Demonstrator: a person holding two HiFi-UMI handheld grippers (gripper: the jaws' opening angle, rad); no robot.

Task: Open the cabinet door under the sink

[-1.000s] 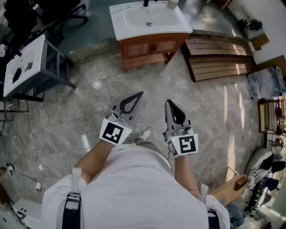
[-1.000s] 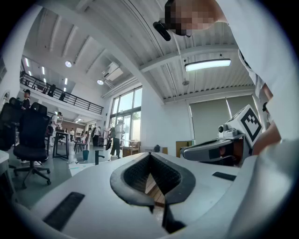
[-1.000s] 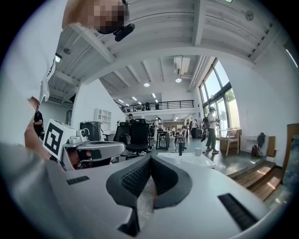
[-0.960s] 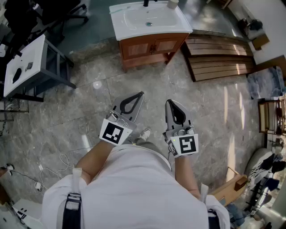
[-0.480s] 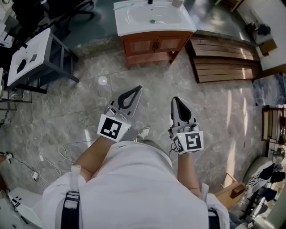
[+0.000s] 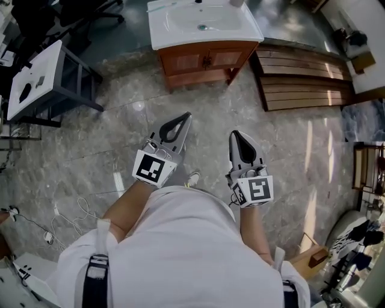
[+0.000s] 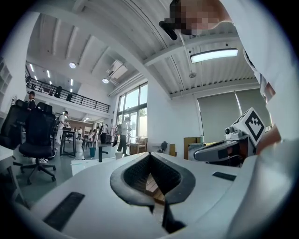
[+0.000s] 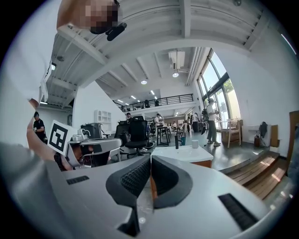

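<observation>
The sink vanity stands far ahead on the stone floor, with a white basin (image 6: 201,21) over a brown wooden cabinet (image 6: 204,60) whose two doors are closed. In the head view my left gripper (image 6: 184,118) and right gripper (image 6: 235,136) are held side by side in front of the person's body, well short of the cabinet. Both are shut with nothing in them. The right gripper view shows its jaws (image 8: 150,158) closed, with the basin (image 8: 184,153) beyond them. In the left gripper view the closed jaws (image 7: 150,155) point past the basin (image 7: 86,164).
Wooden slatted steps (image 6: 301,78) lie right of the vanity. A grey frame with a white panel (image 6: 36,84) stands at the left, with an office chair (image 6: 66,12) behind it. Cables (image 6: 66,222) trail on the floor at lower left. A cardboard box (image 6: 313,249) sits at lower right.
The view has shifted slightly towards the vanity. Both grippers stay shut and have moved only a little, the left one up in view and the right one slightly down.
</observation>
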